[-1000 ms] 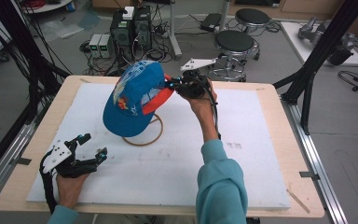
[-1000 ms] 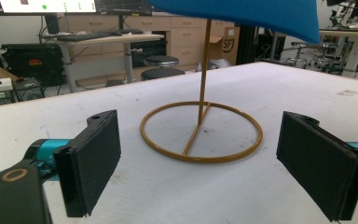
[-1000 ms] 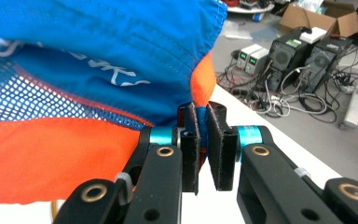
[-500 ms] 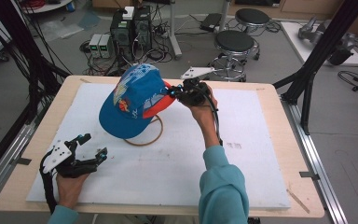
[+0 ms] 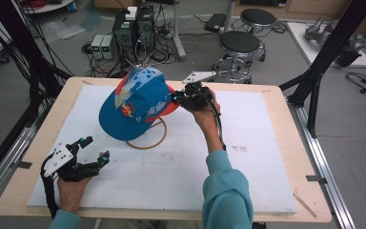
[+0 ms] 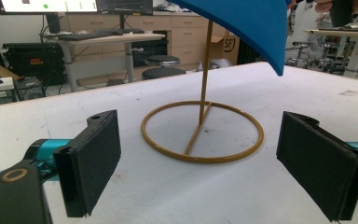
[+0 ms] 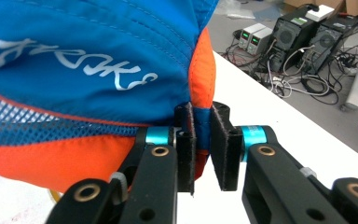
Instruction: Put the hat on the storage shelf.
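A blue cap [image 5: 136, 102] with orange trim and white lettering hangs above a gold wire stand [image 5: 147, 136]. My right gripper [image 5: 176, 98] is shut on the cap's back edge; in the right gripper view the pads pinch the orange and blue fabric [image 7: 200, 116] at my right gripper [image 7: 203, 142]. In the left gripper view the stand's ring and upright rod [image 6: 204, 126] stand ahead, with the cap's blue brim [image 6: 247, 23] over the rod. My left gripper [image 6: 198, 168] stands open, nothing between its pads. From above, that left gripper [image 5: 95, 150] rests near the front left.
A white mat [image 5: 181, 167] covers the wooden table [image 5: 286, 143]. Black frame posts rise at both sides. Stools, computers and cables sit on the floor behind the far edge.
The cap has tipped and shifted slightly left over the stand while held by the right gripper. The left gripper has stayed put.
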### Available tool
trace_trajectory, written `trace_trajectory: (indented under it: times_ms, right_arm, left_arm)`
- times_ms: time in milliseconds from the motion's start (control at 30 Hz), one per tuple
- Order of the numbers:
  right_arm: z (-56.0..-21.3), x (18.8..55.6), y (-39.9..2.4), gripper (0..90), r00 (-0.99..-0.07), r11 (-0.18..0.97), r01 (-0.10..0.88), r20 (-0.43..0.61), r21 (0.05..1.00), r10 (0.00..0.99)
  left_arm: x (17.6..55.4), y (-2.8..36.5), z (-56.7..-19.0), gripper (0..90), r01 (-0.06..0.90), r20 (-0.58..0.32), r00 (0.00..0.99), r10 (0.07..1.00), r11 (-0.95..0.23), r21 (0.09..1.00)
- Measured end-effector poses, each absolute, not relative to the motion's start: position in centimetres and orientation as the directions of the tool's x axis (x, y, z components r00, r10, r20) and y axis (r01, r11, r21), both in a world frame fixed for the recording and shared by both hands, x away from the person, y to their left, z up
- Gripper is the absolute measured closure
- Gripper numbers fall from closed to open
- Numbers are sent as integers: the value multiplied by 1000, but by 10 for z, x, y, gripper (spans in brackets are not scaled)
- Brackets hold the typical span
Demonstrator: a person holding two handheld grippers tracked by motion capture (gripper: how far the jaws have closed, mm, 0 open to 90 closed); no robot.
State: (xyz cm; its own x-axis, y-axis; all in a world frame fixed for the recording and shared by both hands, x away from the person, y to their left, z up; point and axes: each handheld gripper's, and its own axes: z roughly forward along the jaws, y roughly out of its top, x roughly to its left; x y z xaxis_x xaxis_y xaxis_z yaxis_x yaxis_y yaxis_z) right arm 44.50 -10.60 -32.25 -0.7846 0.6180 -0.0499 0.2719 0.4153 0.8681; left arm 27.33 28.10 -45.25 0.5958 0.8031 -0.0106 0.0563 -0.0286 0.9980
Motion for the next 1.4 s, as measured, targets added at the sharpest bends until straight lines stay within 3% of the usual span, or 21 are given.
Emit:
trace_trajectory:
  times_ms: [500, 667, 867, 1033, 1400]
  right_arm:
    - [-324, 447, -106, 687, -780, 396, 258, -51, 881, 623]
    - [-323, 447, -115, 599, -767, 364, 268, -31, 892, 641]
    - [-319, 440, -125, 302, -737, 308, 275, -5, 911, 676]
    - [-315, 432, -135, 210, -714, 282, 294, 14, 913, 700]
    - [-306, 396, -170, 148, -710, 268, 255, -8, 929, 704]
  left_arm:
    - [273, 280, -452, 140, 53, -1, 596, 803, -38, 998]
    - [273, 280, -453, 140, 51, 0, 596, 803, -37, 998]
    - [273, 280, -452, 140, 51, 1, 595, 804, -39, 998]
    - [272, 280, -452, 140, 50, 1, 596, 803, -39, 998]
    - [273, 280, -452, 140, 49, 2, 594, 804, -39, 998]
